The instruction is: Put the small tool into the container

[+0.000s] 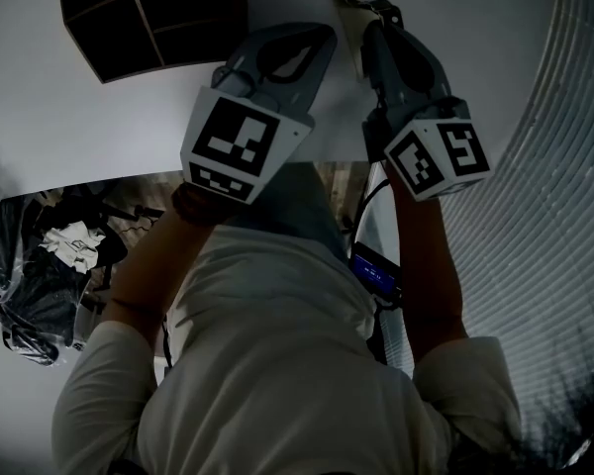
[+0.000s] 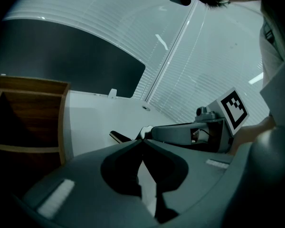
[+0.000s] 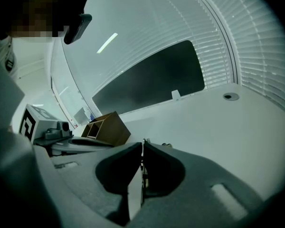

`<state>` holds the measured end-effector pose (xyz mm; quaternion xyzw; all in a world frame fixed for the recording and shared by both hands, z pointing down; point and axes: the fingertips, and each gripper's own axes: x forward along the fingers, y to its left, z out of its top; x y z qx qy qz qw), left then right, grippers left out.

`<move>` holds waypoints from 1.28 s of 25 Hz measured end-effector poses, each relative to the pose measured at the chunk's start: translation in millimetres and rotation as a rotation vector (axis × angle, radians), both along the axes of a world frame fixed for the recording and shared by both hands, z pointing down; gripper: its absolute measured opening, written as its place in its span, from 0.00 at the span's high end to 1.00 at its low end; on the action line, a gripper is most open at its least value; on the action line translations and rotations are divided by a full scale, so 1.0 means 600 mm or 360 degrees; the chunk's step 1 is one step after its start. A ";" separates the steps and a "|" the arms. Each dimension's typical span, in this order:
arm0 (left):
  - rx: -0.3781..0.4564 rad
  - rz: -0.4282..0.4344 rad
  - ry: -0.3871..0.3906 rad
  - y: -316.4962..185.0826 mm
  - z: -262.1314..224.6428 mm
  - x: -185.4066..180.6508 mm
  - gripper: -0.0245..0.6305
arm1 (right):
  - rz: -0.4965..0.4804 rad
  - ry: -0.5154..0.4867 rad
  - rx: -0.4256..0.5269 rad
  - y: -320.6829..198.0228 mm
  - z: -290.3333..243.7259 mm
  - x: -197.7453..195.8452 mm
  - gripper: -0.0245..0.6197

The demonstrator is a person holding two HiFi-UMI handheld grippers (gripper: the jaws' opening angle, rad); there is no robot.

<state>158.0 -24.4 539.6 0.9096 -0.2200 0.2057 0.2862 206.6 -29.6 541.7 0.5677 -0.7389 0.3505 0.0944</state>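
My right gripper (image 3: 143, 144) is shut on the small tool (image 3: 143, 167), a thin dark piece pinched between its pads. From the left gripper view the tool's dark slender end (image 2: 119, 137) sticks out of the right gripper (image 2: 147, 131) just above the white table. The container (image 1: 153, 18) is a dark wooden box with compartments at the table's far left; it also fills the left of the left gripper view as a wooden container (image 2: 28, 122). My left gripper (image 2: 142, 140) is shut with nothing in it, beside the right gripper (image 1: 361, 13).
The white table (image 1: 59, 117) has a round hole (image 3: 231, 96) near the window blinds. A dark panel (image 3: 152, 77) stands along its far edge. Dark clutter (image 1: 49, 265) lies on the floor left of the person.
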 end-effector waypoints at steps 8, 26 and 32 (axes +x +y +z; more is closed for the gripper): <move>0.0032 0.0007 0.0018 0.004 -0.018 -0.001 0.96 | 0.0006 0.0043 0.0041 -0.006 -0.027 -0.003 0.94; 0.0172 -0.0060 0.0081 -0.026 -0.104 -0.023 0.96 | -0.0078 0.0158 0.0217 -0.033 -0.134 -0.022 0.94; 0.0252 -0.0123 0.0082 -0.042 -0.143 -0.060 0.96 | -0.0183 0.0217 0.0304 -0.053 -0.194 -0.055 0.94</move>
